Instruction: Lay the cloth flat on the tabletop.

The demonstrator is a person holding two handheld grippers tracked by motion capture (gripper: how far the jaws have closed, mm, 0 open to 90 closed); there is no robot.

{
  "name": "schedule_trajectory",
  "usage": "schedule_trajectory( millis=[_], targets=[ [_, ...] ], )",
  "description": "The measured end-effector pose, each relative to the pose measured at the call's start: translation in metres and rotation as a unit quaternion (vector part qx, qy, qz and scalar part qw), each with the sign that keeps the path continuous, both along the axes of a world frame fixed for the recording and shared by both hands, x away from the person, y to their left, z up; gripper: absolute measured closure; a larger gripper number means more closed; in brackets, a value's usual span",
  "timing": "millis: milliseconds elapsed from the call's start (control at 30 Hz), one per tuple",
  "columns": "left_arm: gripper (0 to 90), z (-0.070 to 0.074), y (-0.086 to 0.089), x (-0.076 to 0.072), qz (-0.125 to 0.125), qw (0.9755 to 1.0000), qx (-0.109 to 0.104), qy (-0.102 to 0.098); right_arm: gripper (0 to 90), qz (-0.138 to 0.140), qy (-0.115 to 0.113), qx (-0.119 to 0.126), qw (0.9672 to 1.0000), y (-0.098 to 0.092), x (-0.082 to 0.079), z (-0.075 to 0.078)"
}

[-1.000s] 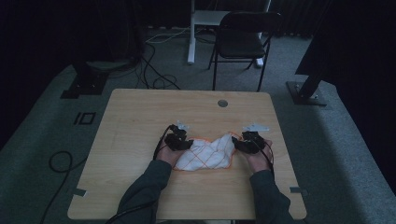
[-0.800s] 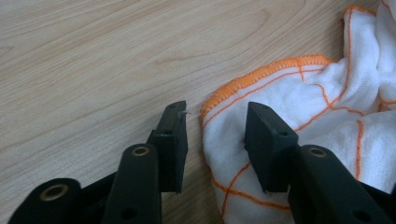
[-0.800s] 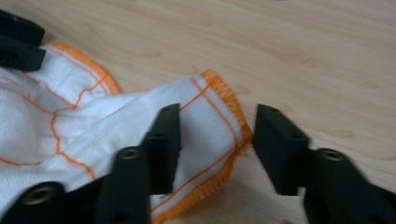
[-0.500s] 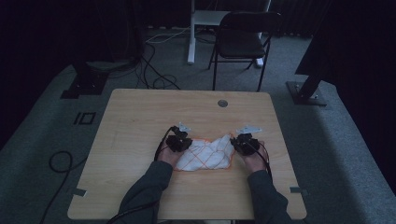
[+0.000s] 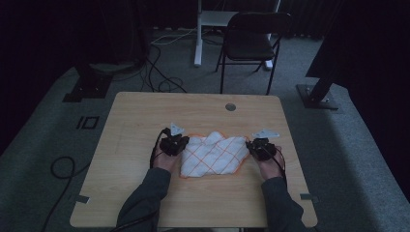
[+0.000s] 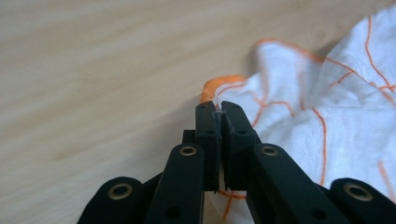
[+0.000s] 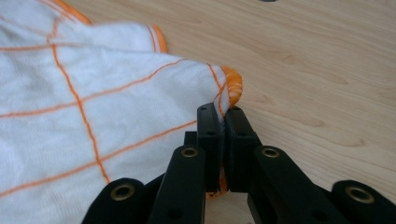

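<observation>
1. The left gripper (image 5: 174, 144) has its two black jaws pressed together on an orange-hemmed corner of a white cloth (image 5: 212, 155); in the left gripper view (image 6: 218, 108) the hem bunches up just past the jaw tips and a thin fold of fabric runs down between the pads
2. The right gripper (image 5: 261, 147) is clamped the same way on the opposite corner; in the right gripper view (image 7: 223, 111) a rolled bit of orange hem sits at the jaw tips, with the fabric pinched between them
3. The cloth, white with a grid of thin orange lines, lies between the two grippers on the wooden table (image 5: 145, 116), touching both; its middle is rumpled and sagging, not stretched flat
4. In the left gripper view the cloth (image 6: 336, 107) spreads to the right of the jaws, with bare table to their left; in the right gripper view the cloth (image 7: 70, 121) spreads to the left of the jaws, with bare table to their right
5. A hand and dark sleeve sit behind each gripper, on the near side of the cloth
6. Judged step: both corners look secured, so the grasp is done and the cloth seems ready to be lifted or drawn out
7. Judged next move: raise both grippers together and evenly, keeping the pinch firm, since the hold is only on the hem edge and uneven pulling could slip a corner free
</observation>
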State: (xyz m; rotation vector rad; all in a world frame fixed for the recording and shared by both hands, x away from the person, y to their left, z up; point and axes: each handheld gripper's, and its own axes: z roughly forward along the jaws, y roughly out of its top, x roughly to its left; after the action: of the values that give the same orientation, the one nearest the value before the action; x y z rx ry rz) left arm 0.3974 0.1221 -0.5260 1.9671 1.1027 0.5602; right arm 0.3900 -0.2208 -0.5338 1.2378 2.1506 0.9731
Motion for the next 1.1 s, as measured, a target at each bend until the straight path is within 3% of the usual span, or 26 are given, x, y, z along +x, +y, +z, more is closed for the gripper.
schedule_trajectory(
  millis=[133, 167, 300, 333, 367, 500, 600, 733, 867, 1100],
  targets=[
    [87.6, 0.010, 0.006, -0.006, 0.024, 0.9993, -0.006, -0.029, 86.8, -0.002, -0.002, 0.004, 1.0000, -0.001, 0.001, 0.002],
    [87.6, 0.010, 0.006, -0.006, 0.029, 0.9992, -0.007, -0.028, 86.8, -0.003, -0.001, 0.006, 1.0000, 0.000, 0.003, 0.003],
    [84.4, 0.004, 0.005, -0.004, 0.031, 0.9995, 0.003, -0.008, 86.8, -0.007, 0.004, 0.000, 1.0000, 0.002, 0.005, 0.001],
    [84.4, -0.002, 0.005, -0.001, 0.030, 0.9995, 0.003, 0.013, 86.7, -0.008, 0.009, -0.001, 0.9999, 0.002, 0.006, 0.000],
    [78.7, -0.006, 0.005, -0.001, 0.031, 0.9993, 0.006, 0.018, 86.4, -0.014, 0.015, -0.012, 0.9997, 0.003, 0.007, -0.002],
    [65.0, -0.011, 0.011, -0.001, 0.040, 0.9989, -0.003, 0.025, 84.6, -0.030, 0.025, -0.030, 0.9988, 0.001, 0.009, -0.007],
    [63.7, -0.011, 0.017, -0.003, 0.041, 0.9988, 0.005, 0.027, 76.2, -0.057, 0.032, -0.030, 0.9974, -0.006, 0.009, -0.011],
    [62.9, -0.011, 0.019, -0.006, 0.037, 0.9989, 0.010, 0.028, 69.4, -0.060, 0.019, -0.029, 0.9976, -0.007, 0.006, -0.007],
    [62.4, -0.013, 0.020, -0.009, 0.033, 0.9989, 0.016, 0.027, 66.3, -0.050, 0.013, -0.022, 0.9984, -0.004, 0.000, -0.002],
    [62.0, -0.021, 0.020, -0.007, 0.030, 0.9985, 0.027, 0.037, 64.1, 0.003, 0.014, -0.010, 0.9998, 0.014, -0.027, -0.009]
  ],
)
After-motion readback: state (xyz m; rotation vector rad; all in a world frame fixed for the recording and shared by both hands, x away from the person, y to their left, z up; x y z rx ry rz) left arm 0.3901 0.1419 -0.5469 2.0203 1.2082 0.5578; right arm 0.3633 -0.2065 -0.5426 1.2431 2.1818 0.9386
